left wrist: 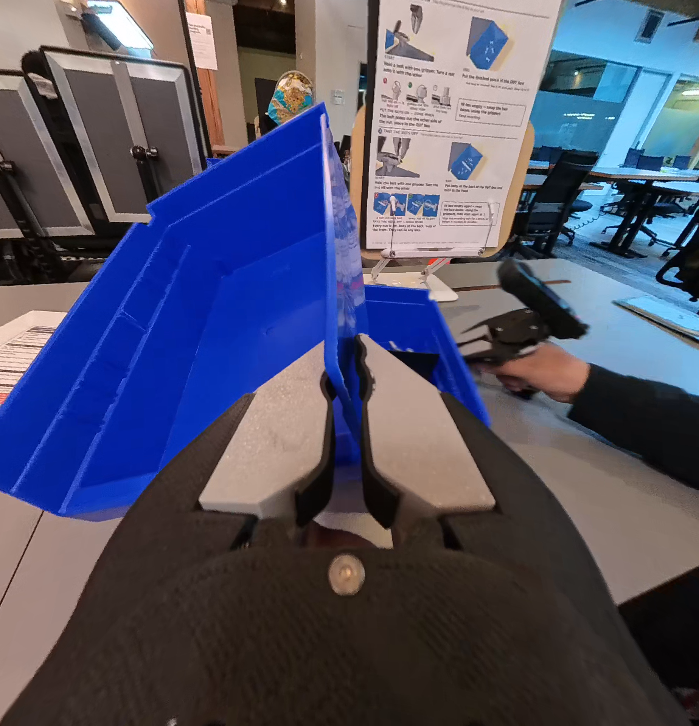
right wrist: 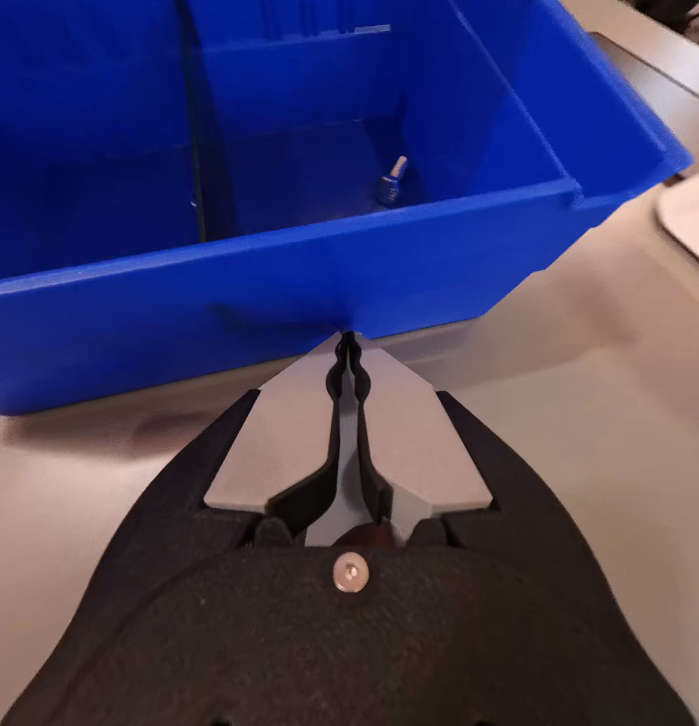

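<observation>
— What was in the bins?

— Two blue bins stood on the grey counter. The tilted bin was tipped up on its side, its inside bare as far as the left view showed. The second bin sat flat, split by a divider, and one bolt lay in its right compartment, near the front wall.

— And the grippers?

— The left gripper had its jaws clamped on the tilted bin's thin wall. The right gripper had its jaws closed on nothing, tips touching the second bin's near outer wall. In the left view a hand in a dark sleeve held that gripper low, to the right of the bins.

— Anything else?

— An instruction sheet stood on a stand at the far side, and another paper lay at the left.
</observation>
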`<state>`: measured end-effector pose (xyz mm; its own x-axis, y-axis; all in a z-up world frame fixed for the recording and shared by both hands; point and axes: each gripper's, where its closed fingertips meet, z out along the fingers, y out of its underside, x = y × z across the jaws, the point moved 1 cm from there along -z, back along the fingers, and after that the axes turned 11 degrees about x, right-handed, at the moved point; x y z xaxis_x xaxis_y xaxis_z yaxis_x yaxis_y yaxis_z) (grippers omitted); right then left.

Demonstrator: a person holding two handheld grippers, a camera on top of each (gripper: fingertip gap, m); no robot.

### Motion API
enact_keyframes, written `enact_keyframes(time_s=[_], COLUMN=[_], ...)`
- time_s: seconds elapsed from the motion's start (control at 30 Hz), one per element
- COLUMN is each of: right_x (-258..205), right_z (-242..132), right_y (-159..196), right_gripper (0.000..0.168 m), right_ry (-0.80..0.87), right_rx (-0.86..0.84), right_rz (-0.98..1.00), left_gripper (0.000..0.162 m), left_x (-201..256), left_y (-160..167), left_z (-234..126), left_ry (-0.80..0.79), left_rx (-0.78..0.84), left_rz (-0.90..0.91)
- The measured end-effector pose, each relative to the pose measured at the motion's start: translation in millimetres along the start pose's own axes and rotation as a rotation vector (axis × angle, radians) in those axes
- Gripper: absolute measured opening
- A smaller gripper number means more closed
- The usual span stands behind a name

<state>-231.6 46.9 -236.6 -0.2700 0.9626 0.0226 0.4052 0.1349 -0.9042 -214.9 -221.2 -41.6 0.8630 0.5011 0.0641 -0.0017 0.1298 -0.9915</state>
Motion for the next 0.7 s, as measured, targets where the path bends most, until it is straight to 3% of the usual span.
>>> enact_keyframes(time_s=[0.1,0.2,0.37,0.5,0.6,0.7], right_x=[-8,-10,9,28,44,49], right_z=[23,-5,-111,-206,-275,-332], right_y=[-10,-20,-12,1,13,27], right_gripper=[0.000,0.000,0.000,0.003,0.005,0.005], right_ry=[-0.023,-0.028,0.015,0.085,0.185,0.262], right_rx=[-0.009,0.036,0.115,0.196,0.259,0.317], right_rz=[0.055,0.067,0.070,0.116,0.134,0.160], left_gripper=[0.002,0.002,0.001,0.002,0.003,0.003], left_x=[14,32,80,150,215,278], left_y=[-4,-16,-45,-53,-35,6], left_z=[-3,-6,-6,4,18,39], left_ry=[0.025,0.036,0.115,0.246,0.379,0.499], left_rx=[-0.002,0.028,0.119,0.157,0.148,0.083], left_rz=[0.024,0.074,0.111,0.152,0.132,0.072])
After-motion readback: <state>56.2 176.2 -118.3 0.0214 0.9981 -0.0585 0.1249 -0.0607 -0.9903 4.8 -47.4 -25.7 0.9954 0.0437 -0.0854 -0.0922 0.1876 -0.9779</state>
